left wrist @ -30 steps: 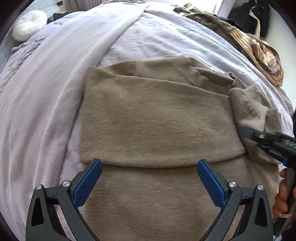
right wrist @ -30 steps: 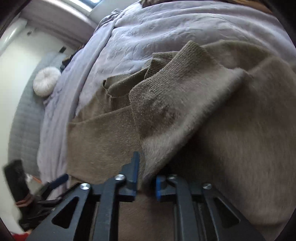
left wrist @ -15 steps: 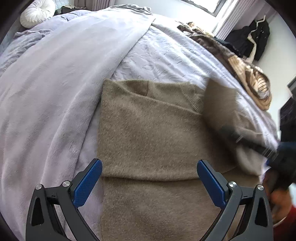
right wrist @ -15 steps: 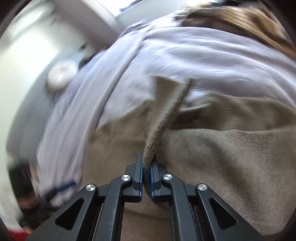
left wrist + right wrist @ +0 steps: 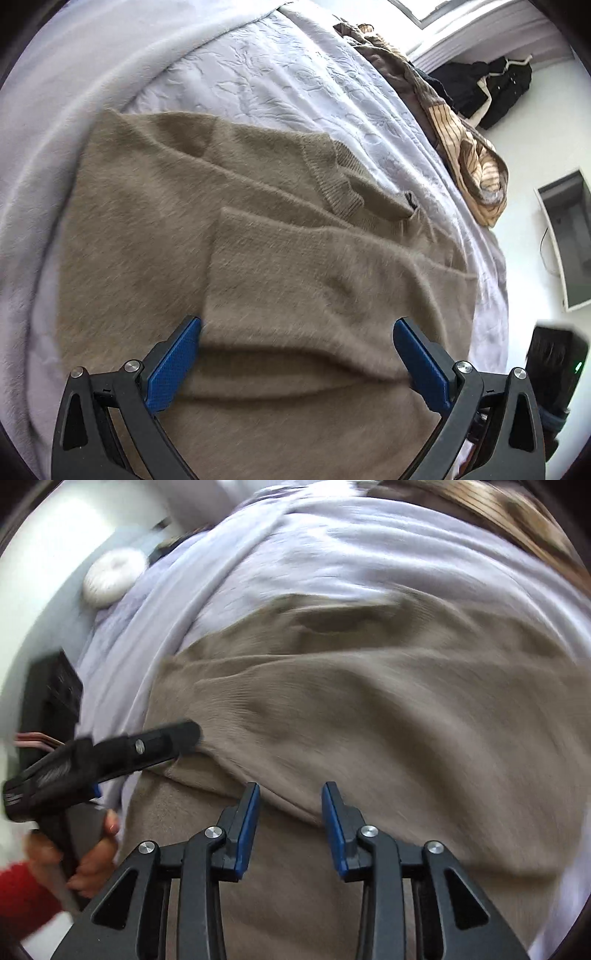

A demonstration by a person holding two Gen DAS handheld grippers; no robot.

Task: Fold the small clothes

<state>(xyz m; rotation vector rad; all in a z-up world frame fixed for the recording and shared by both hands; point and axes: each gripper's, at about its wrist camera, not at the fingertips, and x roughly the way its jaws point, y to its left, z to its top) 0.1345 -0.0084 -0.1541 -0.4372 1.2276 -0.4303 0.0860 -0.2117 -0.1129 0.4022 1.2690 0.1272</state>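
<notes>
A taupe knitted sweater [image 5: 236,229] lies spread on a bed covered by a pale lavender bedspread [image 5: 280,74]. In the left wrist view one sleeve [image 5: 317,273] is folded across the body of the sweater, with its cuff end toward the left and its near edge making a soft ridge. The ribbed neckline [image 5: 343,181] is on the far side, toward the right.

The left gripper [image 5: 295,354] hangs just over the near part of the sweater. Its fingers [image 5: 173,365] are spread wide, with the blue pads facing each other, and they hold nothing; the folded sleeve shows between them. In the right wrist view this gripper [image 5: 184,734] appears from the side at the left, with its tip at the left edge of the sweater, and the left hand [image 5: 85,853] grips its handle below a red cuff.

The right gripper [image 5: 290,819] is over the near edge of the sweater [image 5: 369,709]. Its fingers [image 5: 245,834] are partly apart, less wide than those of the left gripper, and no cloth is between the pads. This view is blurred, so I cannot tell if the pads touch the fabric under them.

On the far right edge of the bed lies a brown striped garment [image 5: 465,162], well apart from the sweater. A round white cushion [image 5: 110,576] rests at the far left of the bed. Dark clothes [image 5: 487,85] are beside the wall on the far right.
</notes>
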